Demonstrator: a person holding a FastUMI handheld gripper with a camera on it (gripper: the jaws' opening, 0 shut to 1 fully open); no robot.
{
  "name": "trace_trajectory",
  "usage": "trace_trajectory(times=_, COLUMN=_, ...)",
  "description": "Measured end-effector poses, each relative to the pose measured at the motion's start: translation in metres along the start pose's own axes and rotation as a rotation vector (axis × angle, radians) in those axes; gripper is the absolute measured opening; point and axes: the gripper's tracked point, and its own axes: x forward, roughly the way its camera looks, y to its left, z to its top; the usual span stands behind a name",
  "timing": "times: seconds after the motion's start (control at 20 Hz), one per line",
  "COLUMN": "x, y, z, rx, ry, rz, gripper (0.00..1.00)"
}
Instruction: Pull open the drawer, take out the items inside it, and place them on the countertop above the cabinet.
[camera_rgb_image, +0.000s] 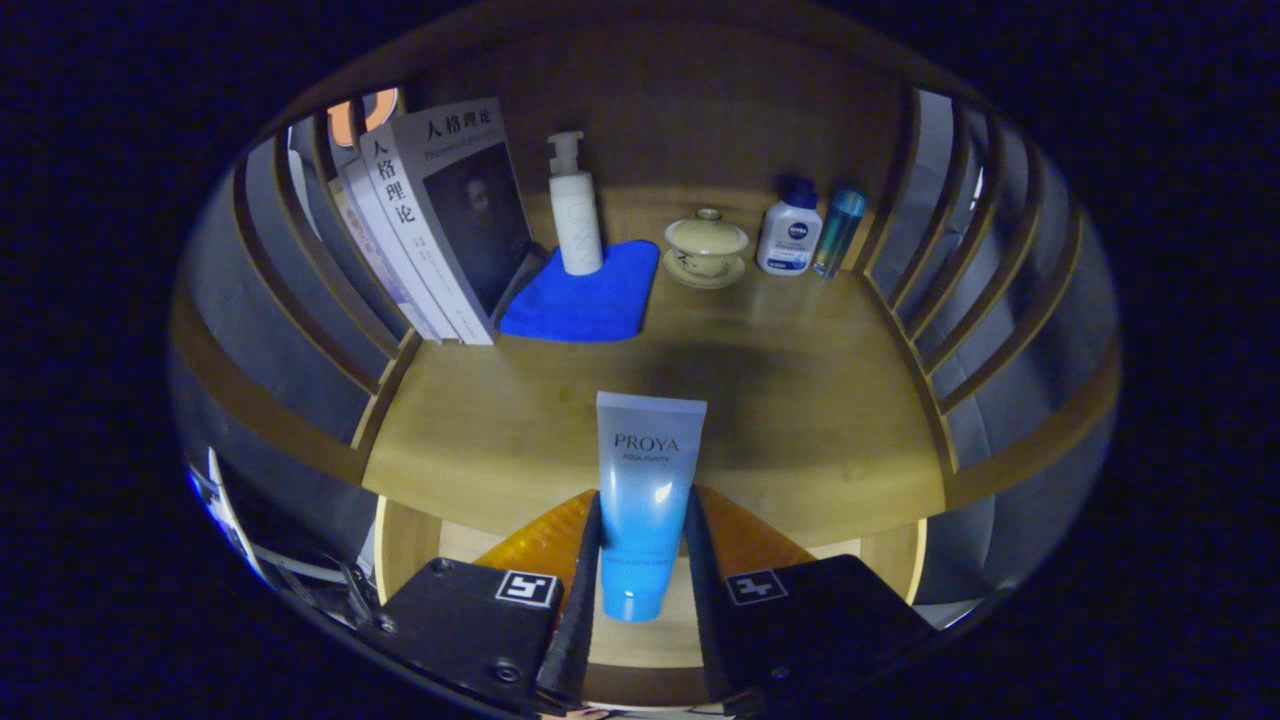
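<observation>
The gripper (645, 560) has its two fingers closed against the sides of a blue tube (645, 500), holding it upright with the cap end down and the flat crimped end up. The fingers are only as far apart as the tube is wide.

Taking the tube as the landmark: the wooden countertop (780, 420) spreads out just beyond it, and its front edge crosses behind the tube's lower half. The tube seems to be held over or just in front of that edge, and I cannot tell whether it touches the wood. Below the tube, between the fingers, the pale wood looks like the open drawer (640, 640). Far beyond the tube, at the back of the countertop, stand a white pump bottle (575, 210) on a blue cloth (590, 295), a lidded cup on a saucer (706, 250), a small white bottle (790, 235) with a slim teal bottle (838, 230) beside it, and leaning books (440, 220) to the left.

The likely trouble is releasing too early. Let go near the front edge, the tube could drop back into the drawer. Stood on its narrow cap, it may topple, so it probably needs carrying further in and laying down.
</observation>
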Motion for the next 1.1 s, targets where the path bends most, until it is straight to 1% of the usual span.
trace_trajectory(times=0.2, x=0.02, y=0.003, z=0.012, rx=-0.017, ry=-0.002, rz=-0.024, gripper=0.47)
trace_trajectory(times=0.3, x=0.03, y=0.006, z=0.013, rx=-0.017, ry=0.005, rz=-0.019, gripper=0.47)
trace_trajectory(times=0.5, x=0.051, y=0.004, z=0.016, rx=-0.012, ry=0.009, rz=-0.044, gripper=0.47)
trace_trajectory(times=0.7, x=0.063, y=0.003, z=0.015, rx=-0.011, ry=0.016, rz=-0.065, gripper=0.5)
trace_trajectory(times=0.9, x=0.067, y=-0.003, z=0.007, rx=-0.029, ry=0.021, rz=-0.118, gripper=0.55)
trace_trajectory(times=0.95, x=0.066, y=-0.004, z=0.005, rx=-0.038, ry=0.018, rz=-0.125, gripper=0.57)
trace_trajectory(times=1.1, x=0.053, y=-0.003, z=0.001, rx=-0.039, ry=-0.008, rz=-0.126, gripper=0.6)
